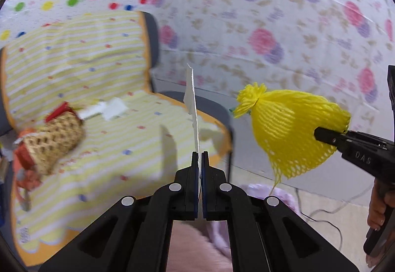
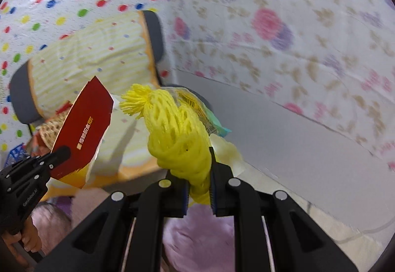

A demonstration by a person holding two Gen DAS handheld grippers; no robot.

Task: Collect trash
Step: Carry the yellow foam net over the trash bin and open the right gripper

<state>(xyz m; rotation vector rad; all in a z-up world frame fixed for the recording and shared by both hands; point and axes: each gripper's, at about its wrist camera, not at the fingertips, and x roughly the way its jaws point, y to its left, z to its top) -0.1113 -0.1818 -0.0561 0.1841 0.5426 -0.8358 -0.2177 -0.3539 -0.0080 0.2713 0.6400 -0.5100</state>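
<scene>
A red cardboard scrap (image 2: 82, 133) is pinched by the left gripper (image 1: 199, 157) and a yellow foam fruit net (image 1: 293, 128) by the right gripper (image 2: 197, 173), both jaws pressed shut on their loads, the net at 3 o'clock of the card in the left wrist view, and a carry to a bin, not in view, is judged next.

Yellow foam mesh net (image 1: 291, 128), bunched with a tufted tied end, held aloft right of the striped chair cushion (image 1: 74, 69). Red-and-yellow torn carton piece (image 2: 82, 133), flat, tilted, held above the cushion's front edge.

Left gripper (image 1: 200, 160), right gripper (image 2: 198, 168) clamped; raised
</scene>
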